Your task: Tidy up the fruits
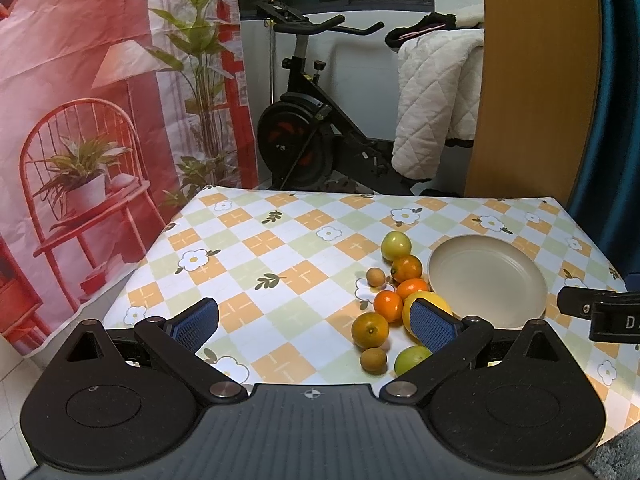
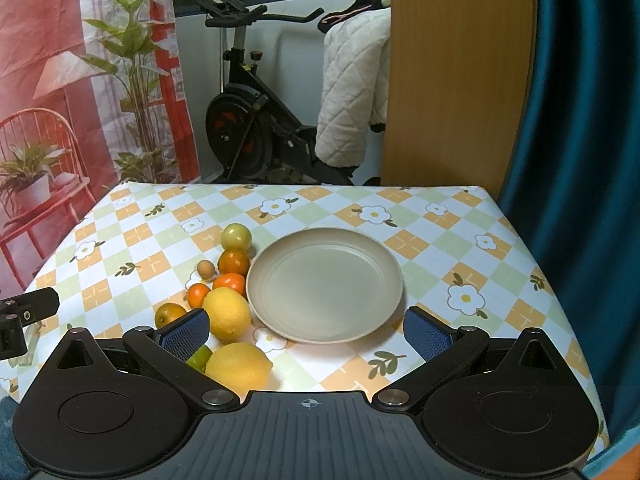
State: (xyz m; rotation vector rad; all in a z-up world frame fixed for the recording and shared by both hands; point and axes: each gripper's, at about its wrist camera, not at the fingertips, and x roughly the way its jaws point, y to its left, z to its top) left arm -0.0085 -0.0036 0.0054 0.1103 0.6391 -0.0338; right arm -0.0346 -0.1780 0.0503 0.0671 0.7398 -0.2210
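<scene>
An empty beige plate (image 2: pixel 324 292) (image 1: pixel 486 280) sits on the checked tablecloth. Left of it lies a cluster of fruit: a green apple (image 2: pixel 236 237) (image 1: pixel 396 245), several oranges (image 2: pixel 234 262) (image 1: pixel 388 306), two lemons (image 2: pixel 226 318) (image 2: pixel 238 368), small brown round fruits (image 2: pixel 206 269) (image 1: pixel 373 360) and a green fruit (image 1: pixel 412 360). My left gripper (image 1: pixel 316 324) is open above the near table edge, its right pad in front of a lemon (image 1: pixel 430 300). My right gripper (image 2: pixel 306 334) is open, held before the plate's near rim with nothing between its fingers.
The table (image 2: pixel 460 240) ends at the far edge, with an exercise bike (image 2: pixel 248 120) and a white quilted blanket (image 2: pixel 352 92) behind. A printed red backdrop (image 1: pixel 80 120) hangs left; a wooden panel (image 2: pixel 460 72) and blue curtain (image 2: pixel 580 140) stand right.
</scene>
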